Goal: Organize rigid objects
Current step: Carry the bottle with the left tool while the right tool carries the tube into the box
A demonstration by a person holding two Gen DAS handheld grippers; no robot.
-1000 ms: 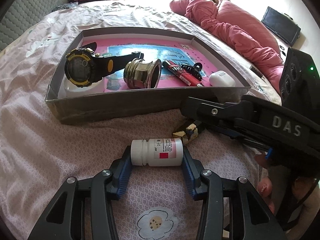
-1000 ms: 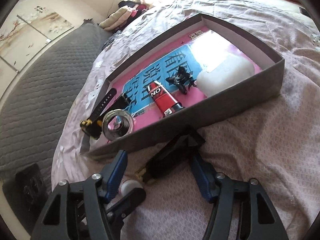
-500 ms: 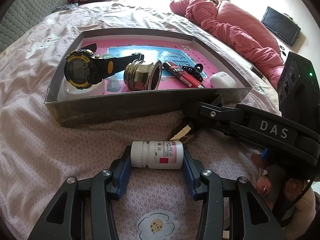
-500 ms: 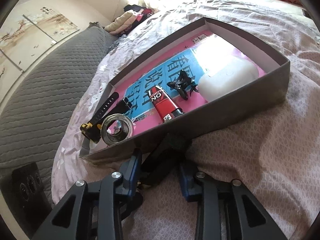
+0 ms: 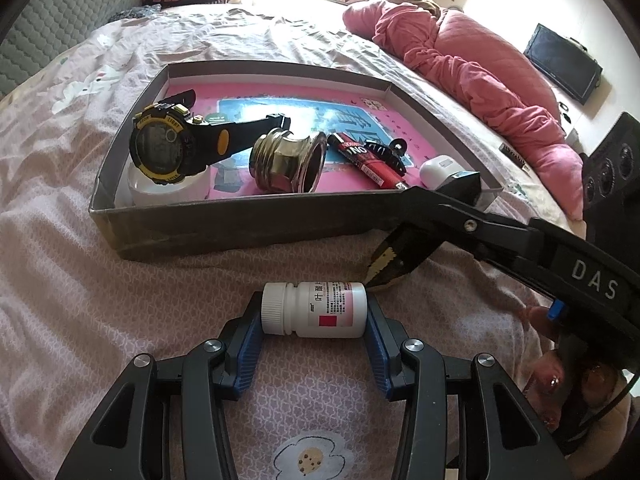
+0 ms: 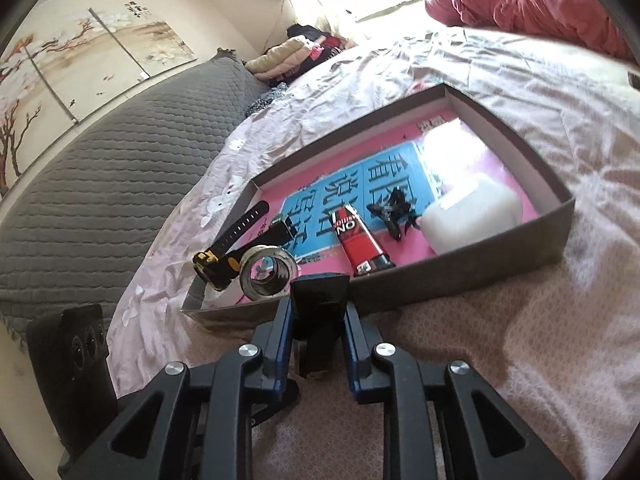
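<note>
Sorting: the shallow grey box (image 5: pixel 248 220) on the bed serves as the landmark; rigid items are being gathered into it, which I judge to be the point of the task.

Right gripper (image 6: pixel 318 320): its jaws are clenched on a black binder clip (image 6: pixel 320 300), pads pressing both flanks. The clip sits just outside the box's near wall, and in the left wrist view its gold-patterned end (image 5: pixel 386 258) tilts down toward the bedsheet. Gripping it across the body leaves it free to be lifted over the wall.

Left gripper (image 5: pixel 314 322): its jaws straddle a white pill bottle (image 5: pixel 314 310) lying on its side, cap to one pad and base to the other. The pads look to be touching both ends, so I read this as a grasp along the bottle's length. The bottle lies on the sheet, in front of the box's near wall, close to the clip's lower tip.

Already in the box: a black-and-yellow digital watch (image 5: pixel 168 148) propped on a white round container (image 5: pixel 168 190) in the near left corner, a brass threaded fitting (image 5: pixel 288 166) beside it, a red tube (image 5: pixel 372 160), a black hair claw (image 5: pixel 390 152), and a white case (image 5: pixel 440 170) toward the near right corner.

Bedsheet (image 5: pixel 60 300): soft and wrinkled, so things on it may roll or sink.

Next need, as a judgement: the clip must clear the near wall.
</note>
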